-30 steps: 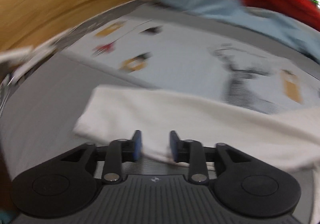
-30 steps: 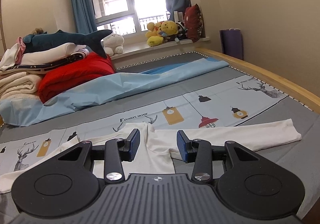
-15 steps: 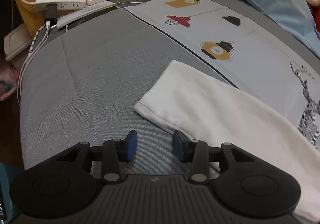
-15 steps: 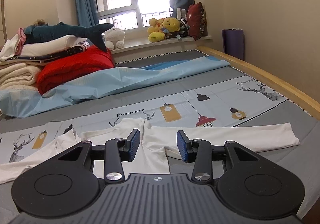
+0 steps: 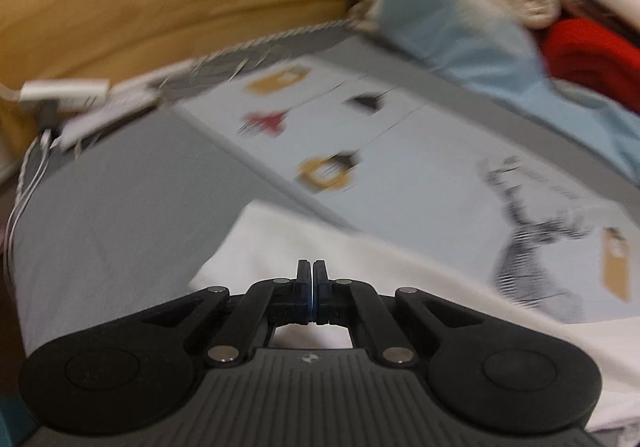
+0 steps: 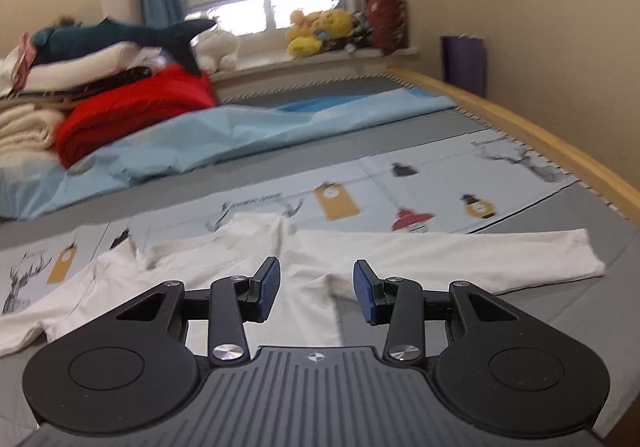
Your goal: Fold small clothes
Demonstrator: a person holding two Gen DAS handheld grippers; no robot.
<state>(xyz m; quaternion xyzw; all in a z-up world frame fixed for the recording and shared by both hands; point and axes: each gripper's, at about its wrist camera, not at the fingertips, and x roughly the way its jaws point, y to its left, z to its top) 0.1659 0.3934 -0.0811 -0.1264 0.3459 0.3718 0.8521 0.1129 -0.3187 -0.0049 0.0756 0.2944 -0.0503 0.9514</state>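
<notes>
The white long-sleeved cotton top (image 6: 320,259) is laid flat on the grey bed sheet with printed lantern and deer panels (image 6: 420,183), body toward the camera, both sleeves spread outward. No completed fold is evident; the task is judged to be at its first fold. The left tongs (image 5: 312,289) are pressed together at the end of one white sleeve (image 5: 304,247); cloth between the pads is likely, but motion blur prevents confirmation. The right tongs (image 6: 316,289) are held apart above the top's body, gripping nothing. Both sleeves and the body remain to be folded. A line of lettering (image 6: 250,201) is printed on the sheet but is too blurred to be read. No brand is legible.
</notes>
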